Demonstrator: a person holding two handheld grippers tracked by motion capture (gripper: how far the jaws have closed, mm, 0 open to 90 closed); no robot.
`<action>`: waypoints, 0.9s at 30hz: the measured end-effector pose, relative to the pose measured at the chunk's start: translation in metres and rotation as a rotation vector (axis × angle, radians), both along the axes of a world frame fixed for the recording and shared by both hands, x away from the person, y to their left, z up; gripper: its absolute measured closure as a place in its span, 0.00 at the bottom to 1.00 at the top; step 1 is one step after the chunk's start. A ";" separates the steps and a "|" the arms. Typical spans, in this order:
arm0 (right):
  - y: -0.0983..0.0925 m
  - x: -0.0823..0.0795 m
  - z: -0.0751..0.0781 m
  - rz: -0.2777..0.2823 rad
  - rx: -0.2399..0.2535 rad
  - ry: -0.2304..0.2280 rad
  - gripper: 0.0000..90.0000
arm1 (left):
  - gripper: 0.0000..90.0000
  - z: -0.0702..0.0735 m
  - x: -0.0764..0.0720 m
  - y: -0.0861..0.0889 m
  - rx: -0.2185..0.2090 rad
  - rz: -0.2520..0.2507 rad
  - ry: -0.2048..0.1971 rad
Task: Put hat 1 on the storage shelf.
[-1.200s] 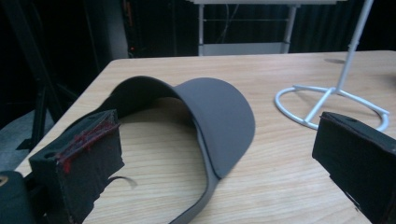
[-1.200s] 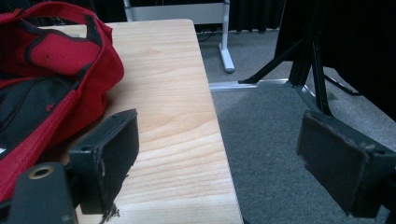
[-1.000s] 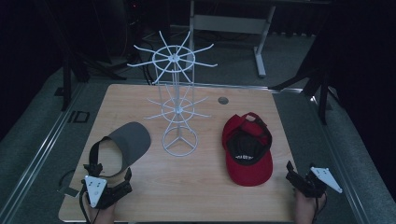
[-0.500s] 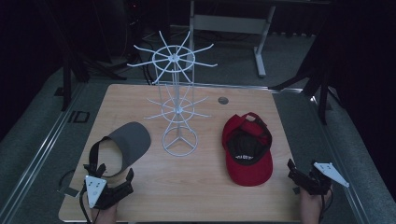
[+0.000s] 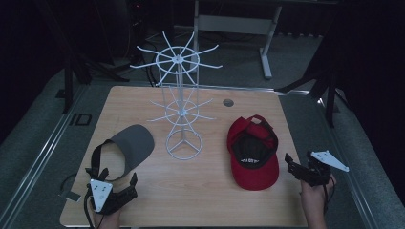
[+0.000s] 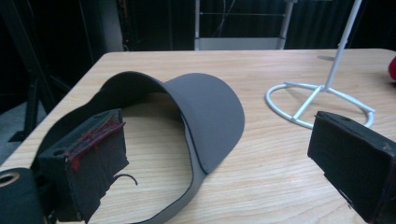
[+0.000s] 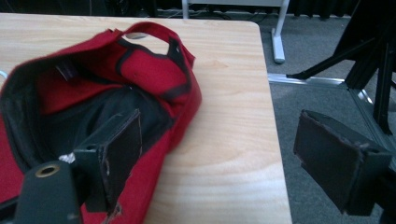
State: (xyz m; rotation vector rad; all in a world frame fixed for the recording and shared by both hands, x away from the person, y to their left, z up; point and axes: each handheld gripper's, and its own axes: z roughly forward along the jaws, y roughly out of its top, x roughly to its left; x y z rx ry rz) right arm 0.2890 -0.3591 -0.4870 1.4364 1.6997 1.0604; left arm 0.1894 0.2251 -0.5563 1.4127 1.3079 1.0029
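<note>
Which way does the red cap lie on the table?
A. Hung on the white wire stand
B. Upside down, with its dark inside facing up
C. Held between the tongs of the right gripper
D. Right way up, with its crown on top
B: the red cap rests on the table with its dark lining and inner label facing up, apart from the wire stand and the open right tongs.

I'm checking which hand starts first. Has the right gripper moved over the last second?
Yes. The right gripper has slid slightly rightward, farther from the red cap and out past the table edge. Its jaws stand open.
</note>
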 end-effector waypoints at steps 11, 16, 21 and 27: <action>0.010 0.023 0.017 0.050 -0.005 0.035 0.16 | 0.03 0.003 0.000 -0.004 -0.051 -0.012 0.069; 0.012 0.036 0.019 0.073 -0.001 0.079 0.15 | 0.03 0.004 -0.001 -0.009 -0.035 -0.042 0.069; 0.015 0.045 0.017 0.094 0.011 0.094 0.14 | 0.02 0.003 0.000 -0.011 -0.054 -0.069 0.080; 0.019 0.063 0.013 0.103 0.019 0.135 0.15 | 0.02 0.005 0.000 -0.014 -0.084 -0.094 0.117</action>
